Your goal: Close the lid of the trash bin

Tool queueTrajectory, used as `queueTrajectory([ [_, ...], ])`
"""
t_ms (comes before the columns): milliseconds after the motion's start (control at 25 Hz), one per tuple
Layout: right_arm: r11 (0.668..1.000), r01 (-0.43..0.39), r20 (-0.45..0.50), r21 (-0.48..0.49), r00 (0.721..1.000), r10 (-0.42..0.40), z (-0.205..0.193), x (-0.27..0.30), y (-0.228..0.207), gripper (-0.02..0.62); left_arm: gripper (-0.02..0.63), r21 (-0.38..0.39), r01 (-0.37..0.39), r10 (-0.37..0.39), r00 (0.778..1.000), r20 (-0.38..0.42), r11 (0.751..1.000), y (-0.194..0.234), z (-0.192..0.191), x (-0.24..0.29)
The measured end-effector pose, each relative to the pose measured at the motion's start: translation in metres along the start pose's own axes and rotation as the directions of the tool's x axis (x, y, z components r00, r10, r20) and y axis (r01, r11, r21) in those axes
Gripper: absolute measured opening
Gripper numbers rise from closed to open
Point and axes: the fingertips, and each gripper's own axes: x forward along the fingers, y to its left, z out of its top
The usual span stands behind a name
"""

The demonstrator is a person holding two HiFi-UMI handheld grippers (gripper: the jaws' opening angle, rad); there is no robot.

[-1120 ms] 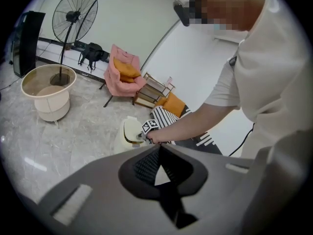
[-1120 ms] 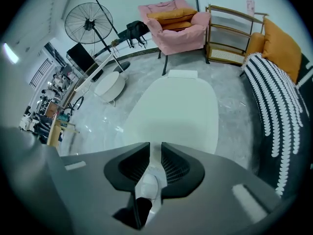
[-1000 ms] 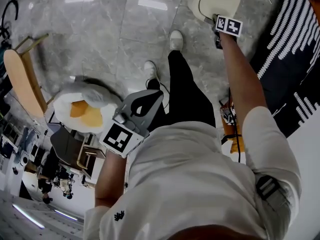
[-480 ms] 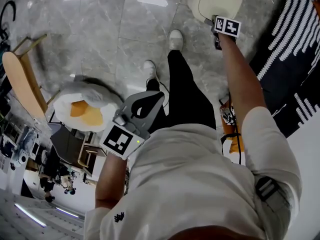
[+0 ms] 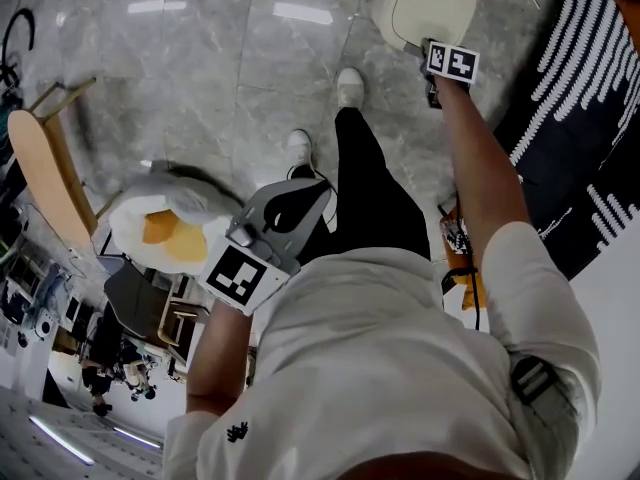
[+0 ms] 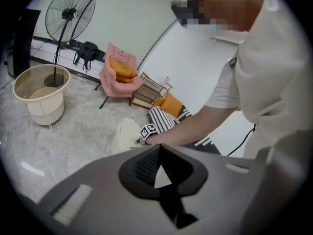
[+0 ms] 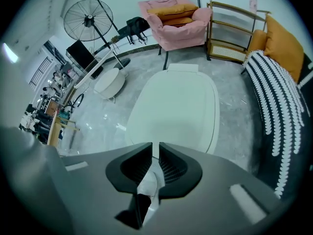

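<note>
One trash bin [image 7: 178, 106] near right tongs [image 7: 157, 151]

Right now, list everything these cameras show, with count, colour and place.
Trash bin: 1, cream, on the floor ahead of the person.
Lid: 1, cream, lying flat on the bin.
Armchair: 1, pink with orange cushions, behind the bin.
Standing fan: 1, black, left of the armchair.
Shelf rack: 1, wooden, right of the armchair.
Cushion: 1, orange, right of the rack.
Striped textile: 1, black and white, right of the bin.
Round stand: 1, cream, near the fan.
Egg-shaped cushion: 1, white and yellow-orange, at the person's left.
Floor: grey marble.
Left gripper: grey, jaws together, empty.
Right gripper: grey, jaws seemingly pinching the lid's near edge.
</note>
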Motion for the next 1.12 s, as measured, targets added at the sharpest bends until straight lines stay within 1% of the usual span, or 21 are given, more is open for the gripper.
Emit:
queueTrajectory([
  [240, 1.0, -0.015, 0.051, -0.006, 0.999, 0.016, -0.011, -0.046, 0.018, 0.04, 0.055, 0.087, 0.048, -0.05, 0.998, 0.024, 0.995, -0.021, 0.002, -0.019],
  [440, 0.999, -0.027, 0.119, 0.038, 0.993, 0.022, -0.035, -0.099, 0.042, 0.04, 0.055, 0.149, 0.085, -0.093, 0.994, 0.048, 0.985, -0.047, -0.004, -0.051],
  [520, 0.998, -0.029, 0.145, 0.053, 0.989, 0.021, -0.047, -0.12, 0.053, 0.04, 0.055, 0.191, 0.094, -0.108, 0.992, 0.064, 0.977, -0.055, -0.007, -0.064],
  [640, 0.998, -0.04, 0.182, 0.057, 0.983, 0.029, -0.066, -0.151, 0.071, 0.04, 0.055, 0.303, 0.098, -0.137, 0.984, 0.111, 0.948, -0.063, -0.013, -0.082],
  [720, 0.998, -0.049, 0.201, 0.045, 0.979, 0.039, -0.08, -0.172, 0.084, 0.04, 0.055, 0.34, 0.101, -0.148, 0.982, 0.116, 0.935, -0.072, -0.018, -0.095],
  [840, 0.998, -0.058, 0.231, 0.014, 0.971, 0.053, -0.101, -0.204, 0.104, 0.04, 0.055, 0.372, 0.099, -0.156, 0.98, 0.126, 0.923, -0.082, -0.025, -0.117],
  [960, 0.998, -0.064, 0.263, -0.028, 0.962, 0.069, -0.117, -0.233, 0.125, 0.04, 0.055, 0.397, 0.078, -0.154, 0.975, 0.163, 0.915, -0.082, -0.029, -0.138],
  [1120, 0.993, -0.087, 0.286, -0.08, 0.952, 0.106, -0.15, -0.276, 0.167, 0.04, 0.055, 0.418, 0.068, -0.158, 0.97, 0.184, 0.906, -0.084, -0.037, -0.172],
])
